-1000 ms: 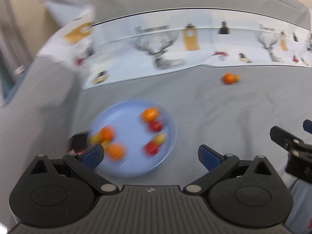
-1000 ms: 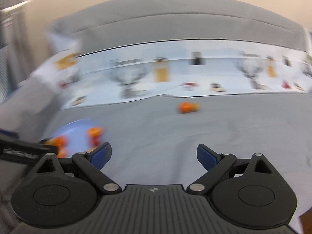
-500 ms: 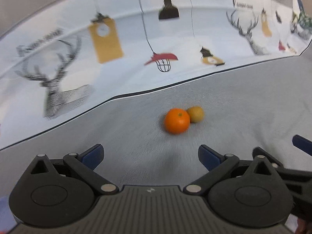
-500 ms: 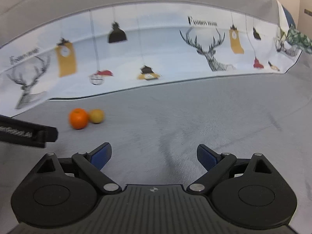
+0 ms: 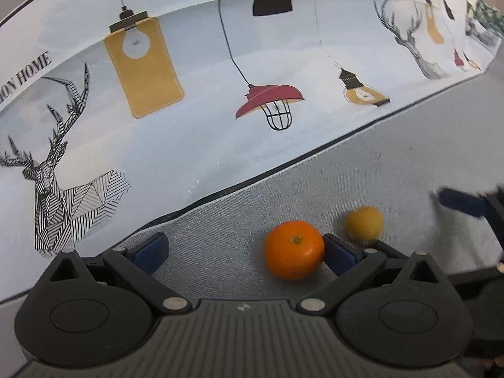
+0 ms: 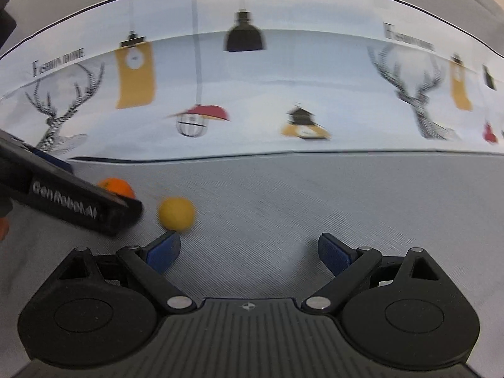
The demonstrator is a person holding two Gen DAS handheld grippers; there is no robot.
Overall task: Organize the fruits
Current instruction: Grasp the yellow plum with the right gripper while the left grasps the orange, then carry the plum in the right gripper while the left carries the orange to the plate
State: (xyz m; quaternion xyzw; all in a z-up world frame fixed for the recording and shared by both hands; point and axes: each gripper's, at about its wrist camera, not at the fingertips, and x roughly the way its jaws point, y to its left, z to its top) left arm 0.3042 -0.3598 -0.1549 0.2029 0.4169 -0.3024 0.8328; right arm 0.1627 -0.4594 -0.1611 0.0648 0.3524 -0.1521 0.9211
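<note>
- The left tool [image 5: 244,250] is standing with its jaws wide, gripping nothing; its blue pads [image 5: 150,249] are pointing down at the grey cloth [image 5: 393,170].
- The orange [image 5: 294,249] is lying on the grey cloth between those jaws, close against the inner side of the right-hand pad; whether it is touching the pad cannot be told.
- The small yellow fruit [image 5: 363,223] is sitting just beyond that pad, outside the jaws and near the orange but apart from it.
- The right tool [image 6: 249,250] is also standing wide and holding nothing, with bare cloth between its pads.
- In the right wrist view the yellow fruit [image 6: 175,213] is lying just above the left-hand pad [image 6: 163,251], outside the gap.
- The left tool's black body is crossing that view at the left, partly covering the orange [image 6: 116,187].
- A white printed cloth [image 5: 204,119] with deer heads and lamps is lying behind the fruits.
</note>
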